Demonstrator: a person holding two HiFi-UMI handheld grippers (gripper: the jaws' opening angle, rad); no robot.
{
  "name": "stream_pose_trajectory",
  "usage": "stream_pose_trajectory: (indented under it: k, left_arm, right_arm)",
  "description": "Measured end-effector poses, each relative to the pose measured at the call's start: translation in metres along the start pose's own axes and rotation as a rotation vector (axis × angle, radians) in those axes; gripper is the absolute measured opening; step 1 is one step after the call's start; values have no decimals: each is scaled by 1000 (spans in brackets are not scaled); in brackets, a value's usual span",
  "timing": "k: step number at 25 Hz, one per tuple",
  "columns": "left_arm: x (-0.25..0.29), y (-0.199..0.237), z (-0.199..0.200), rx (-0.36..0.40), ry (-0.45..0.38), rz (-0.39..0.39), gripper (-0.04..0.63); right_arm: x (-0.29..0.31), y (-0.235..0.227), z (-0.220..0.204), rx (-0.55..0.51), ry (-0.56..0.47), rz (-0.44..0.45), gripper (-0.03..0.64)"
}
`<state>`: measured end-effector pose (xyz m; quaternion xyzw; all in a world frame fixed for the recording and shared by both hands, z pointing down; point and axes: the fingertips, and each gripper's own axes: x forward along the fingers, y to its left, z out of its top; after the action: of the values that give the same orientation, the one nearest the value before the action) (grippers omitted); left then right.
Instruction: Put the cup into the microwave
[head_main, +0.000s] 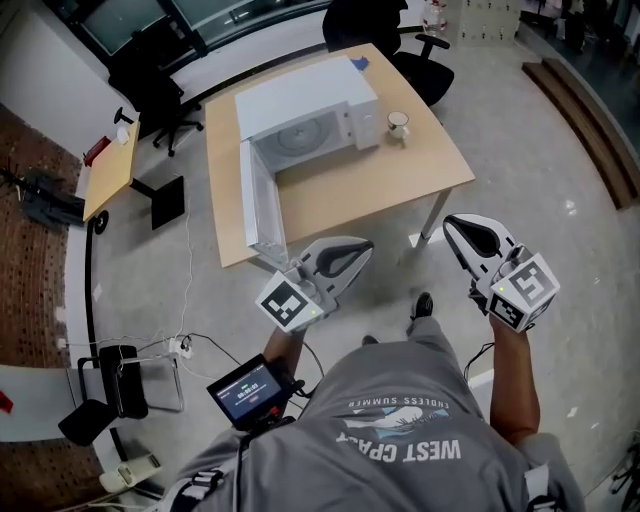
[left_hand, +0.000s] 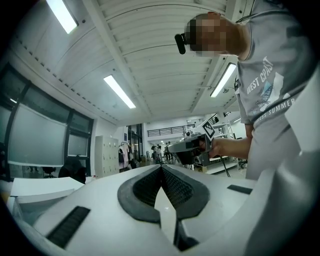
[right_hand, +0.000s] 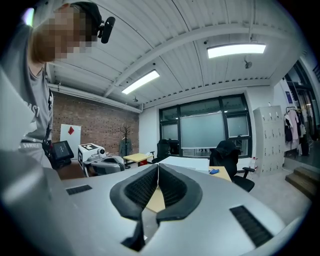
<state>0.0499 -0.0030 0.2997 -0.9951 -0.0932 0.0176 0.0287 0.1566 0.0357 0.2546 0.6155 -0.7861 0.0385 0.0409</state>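
A white microwave (head_main: 315, 110) stands on the wooden table (head_main: 400, 180) with its door (head_main: 256, 200) swung open toward me. The small white cup (head_main: 398, 124) sits on the table just right of the microwave. Both grippers hang in front of the table's near edge, well short of the cup. My left gripper (head_main: 366, 244) is shut with nothing in it, its pads meeting in the left gripper view (left_hand: 161, 167). My right gripper (head_main: 449, 224) is also shut and empty (right_hand: 158, 166). Each gripper view shows the other gripper off to the side.
Black office chairs (head_main: 420, 45) stand behind the table and another (head_main: 160, 95) at its left. A small wooden side table (head_main: 110, 165) stands at left. A folded chair (head_main: 110, 390) and cables (head_main: 180, 345) lie on the floor at lower left. A small screen (head_main: 250, 390) hangs at the person's waist.
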Motion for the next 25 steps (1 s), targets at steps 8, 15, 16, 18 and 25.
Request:
stream_pose_trajectory:
  k: [8,15,16,18,25]
  left_arm:
    - [-9,34,-23,12,61,57,23]
    - [-17,48,-26,43,33,93,23]
    - [-17,51,-24,37,31,99,23]
    - [-18,54,-20,25,25,109,23]
    - [22,101,-38,5,11,102,23]
  right_arm:
    - [48,-11,-7,5,-27,65,18]
    - [77,-16,-25,31,-2,122,18]
    - [79,-16,-25,32,3,130,18]
    - [82,-14,-18,28,12,143,18]
    - [116,-74,-40,43,50,135,18]
